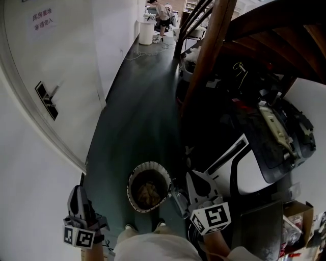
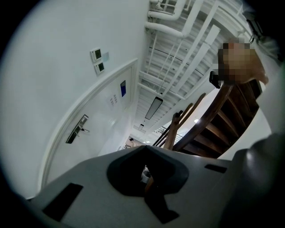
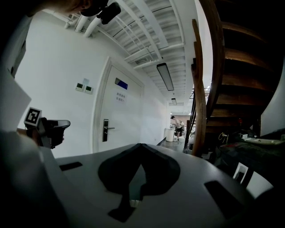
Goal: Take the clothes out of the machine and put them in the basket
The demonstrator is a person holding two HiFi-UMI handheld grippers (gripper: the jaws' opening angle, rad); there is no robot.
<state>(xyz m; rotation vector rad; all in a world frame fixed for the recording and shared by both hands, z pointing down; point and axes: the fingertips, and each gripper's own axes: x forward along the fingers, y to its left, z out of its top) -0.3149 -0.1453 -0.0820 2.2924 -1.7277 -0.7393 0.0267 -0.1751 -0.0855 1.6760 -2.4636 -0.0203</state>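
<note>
A round basket with a white rim (image 1: 133, 176) stands on the dark floor just in front of my feet, with brownish clothes (image 1: 148, 191) lying in it. My left gripper (image 1: 76, 189) hangs at the basket's left, near the white wall, shut and empty. My right gripper (image 1: 192, 176) is just to the right of the basket, also shut with nothing in it. Further right is a white machine body with a dark curved band (image 1: 254, 173). In each gripper view the jaws meet at the tip, left gripper (image 2: 144, 148) and right gripper (image 3: 141, 145). The right gripper view also catches the left gripper (image 3: 46, 129).
A white door with a lever handle (image 1: 46, 97) is at the left. A wooden stair post (image 1: 209, 56) and dark stairs rise at the right over black clutter (image 1: 265, 122). A cardboard box (image 1: 298, 216) sits bottom right. Far down the corridor are a white bin (image 1: 146, 31) and a person (image 1: 162, 12).
</note>
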